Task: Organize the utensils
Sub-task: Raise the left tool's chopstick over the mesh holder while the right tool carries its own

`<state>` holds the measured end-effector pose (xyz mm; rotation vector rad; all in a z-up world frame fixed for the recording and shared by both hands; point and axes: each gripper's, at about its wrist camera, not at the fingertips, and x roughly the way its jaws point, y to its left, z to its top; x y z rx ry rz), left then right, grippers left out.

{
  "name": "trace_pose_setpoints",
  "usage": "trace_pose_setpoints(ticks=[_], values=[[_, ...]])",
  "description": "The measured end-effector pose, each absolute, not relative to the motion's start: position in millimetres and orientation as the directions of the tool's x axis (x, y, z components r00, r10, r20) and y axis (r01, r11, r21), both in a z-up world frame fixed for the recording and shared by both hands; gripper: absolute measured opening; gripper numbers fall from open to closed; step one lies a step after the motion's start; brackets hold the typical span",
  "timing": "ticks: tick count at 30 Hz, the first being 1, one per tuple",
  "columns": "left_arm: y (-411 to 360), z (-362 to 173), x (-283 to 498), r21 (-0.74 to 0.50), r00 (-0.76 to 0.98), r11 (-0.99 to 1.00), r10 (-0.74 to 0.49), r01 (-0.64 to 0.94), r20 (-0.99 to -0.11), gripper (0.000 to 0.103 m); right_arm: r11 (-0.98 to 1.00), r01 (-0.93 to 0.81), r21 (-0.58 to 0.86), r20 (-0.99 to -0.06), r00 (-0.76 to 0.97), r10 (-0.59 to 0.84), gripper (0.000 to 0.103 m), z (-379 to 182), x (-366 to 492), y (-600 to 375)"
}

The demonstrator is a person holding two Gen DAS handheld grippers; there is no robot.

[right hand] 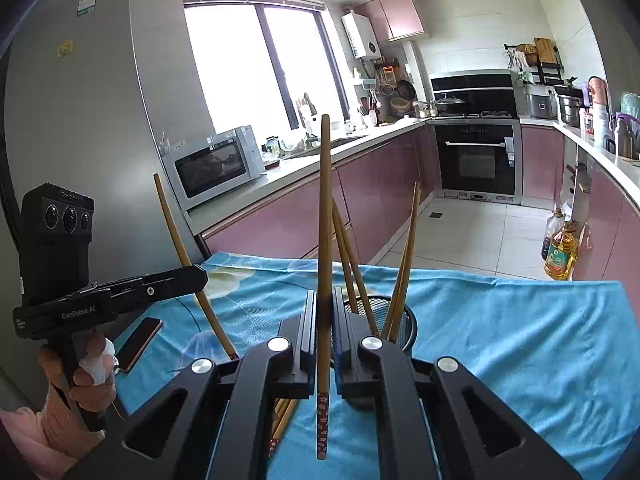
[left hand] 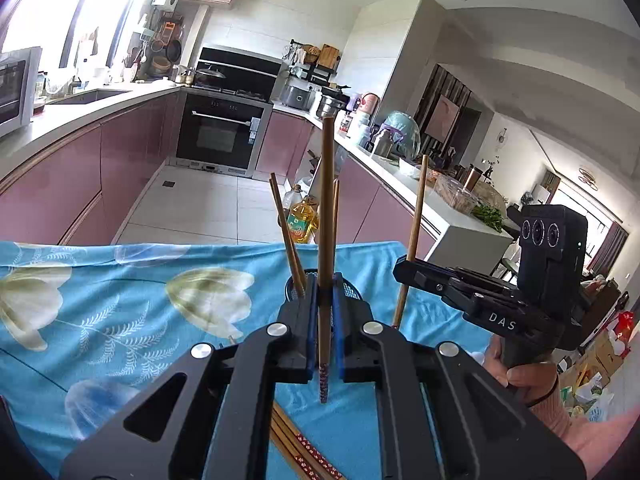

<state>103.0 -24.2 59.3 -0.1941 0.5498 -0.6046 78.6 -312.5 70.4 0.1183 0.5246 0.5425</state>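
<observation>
My left gripper (left hand: 325, 286) is shut on a brown chopstick (left hand: 326, 200) that stands upright, its patterned end hanging below the jaws. Just behind it a black mesh holder (left hand: 354, 290) holds two chopsticks (left hand: 285, 228). To the right, my right gripper (left hand: 401, 269) pinches another chopstick (left hand: 416, 224). In the right wrist view my right gripper (right hand: 324, 296) is shut on its upright chopstick (right hand: 325, 208), in front of the mesh holder (right hand: 406, 316) with several chopsticks (right hand: 405, 264). The left gripper (right hand: 201, 275) holds a slanted chopstick (right hand: 176, 232). Loose chopsticks (left hand: 300, 446) lie on the cloth below.
A blue floral cloth (left hand: 120, 312) covers the table. A phone (right hand: 138, 344) lies near the left hand (right hand: 86, 384). Oil bottles (right hand: 560, 252) stand on the tiled floor beyond the table's far edge. Pink cabinets and an oven line the kitchen behind.
</observation>
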Motion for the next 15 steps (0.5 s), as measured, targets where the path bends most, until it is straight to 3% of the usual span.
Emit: trace_pose_setpoints(ticks=[15], values=[[-46,99,129,-0.314,0.717,0.805,-0.592,0.503,-0.368,0.007,0.871,-0.451,0.193,-0.373,0.788,0.49,0.006,103,100,-308]])
